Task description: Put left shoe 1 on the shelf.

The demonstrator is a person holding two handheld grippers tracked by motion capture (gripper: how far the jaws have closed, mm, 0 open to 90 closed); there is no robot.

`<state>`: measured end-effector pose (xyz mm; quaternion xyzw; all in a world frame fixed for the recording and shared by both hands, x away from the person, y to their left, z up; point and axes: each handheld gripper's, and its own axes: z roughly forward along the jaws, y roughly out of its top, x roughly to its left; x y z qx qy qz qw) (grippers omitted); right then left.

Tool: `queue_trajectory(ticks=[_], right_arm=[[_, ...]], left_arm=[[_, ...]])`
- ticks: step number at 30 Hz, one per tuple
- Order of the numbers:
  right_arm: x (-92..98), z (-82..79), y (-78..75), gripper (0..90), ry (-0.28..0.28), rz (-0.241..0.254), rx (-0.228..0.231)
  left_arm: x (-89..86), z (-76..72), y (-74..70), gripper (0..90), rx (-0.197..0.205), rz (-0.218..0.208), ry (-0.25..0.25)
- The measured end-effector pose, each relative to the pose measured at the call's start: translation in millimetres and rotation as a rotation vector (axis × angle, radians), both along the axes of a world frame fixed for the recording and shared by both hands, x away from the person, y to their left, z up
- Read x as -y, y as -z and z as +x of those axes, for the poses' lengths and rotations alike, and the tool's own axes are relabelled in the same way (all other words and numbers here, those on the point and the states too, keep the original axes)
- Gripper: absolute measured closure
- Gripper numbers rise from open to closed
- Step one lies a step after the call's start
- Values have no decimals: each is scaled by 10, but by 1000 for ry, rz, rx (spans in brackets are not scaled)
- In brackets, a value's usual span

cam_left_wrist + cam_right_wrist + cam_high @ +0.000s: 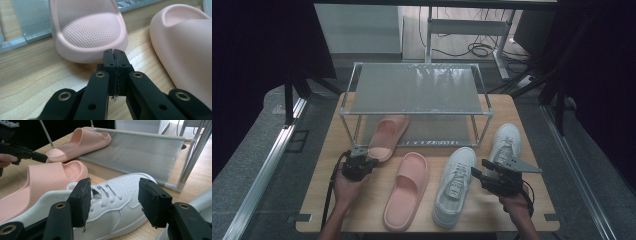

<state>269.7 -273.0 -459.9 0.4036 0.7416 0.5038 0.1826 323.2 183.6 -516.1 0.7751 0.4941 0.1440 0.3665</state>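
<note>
A pink slipper (387,135) lies with its toe on the low shelf of a mesh shoe rack (417,89) and its heel (87,32) on the table. My left gripper (115,53) is shut with nothing between its jaws, tips right at that heel's rim; it also appears from the side (37,157). The second pink slipper (407,190) lies on the table beside a white sneaker (455,185). My right gripper (113,197) stands open over that sneaker's (112,195) laces, pads (153,202) apart from it.
Another white sneaker (505,142) lies at the right, next to the rack's front leg. The rack's lower mesh shelf (140,152) is bare beyond the slipper. The wooden table (327,200) ends close behind both hands.
</note>
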Motion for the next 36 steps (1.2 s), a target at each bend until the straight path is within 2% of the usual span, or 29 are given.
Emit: queue_trajectory(ticks=[16,20,23,33,36], right_arm=[[19,1,-3,445,4,4,0],[22,0,-4,445,4,4,1],[28,4,-2,444,8,6,-3],[24,4,2,444,8,3,-2],[29,4,1,445,8,5,-2]], left_arm=[[109,226,14,899,-5,-11,-5],[141,230,16,896,-11,2,5],[134,242,26,898,-10,-9,5],[200,361,31,899,-13,-3,1],[242,430,24,897,-12,12,1]])
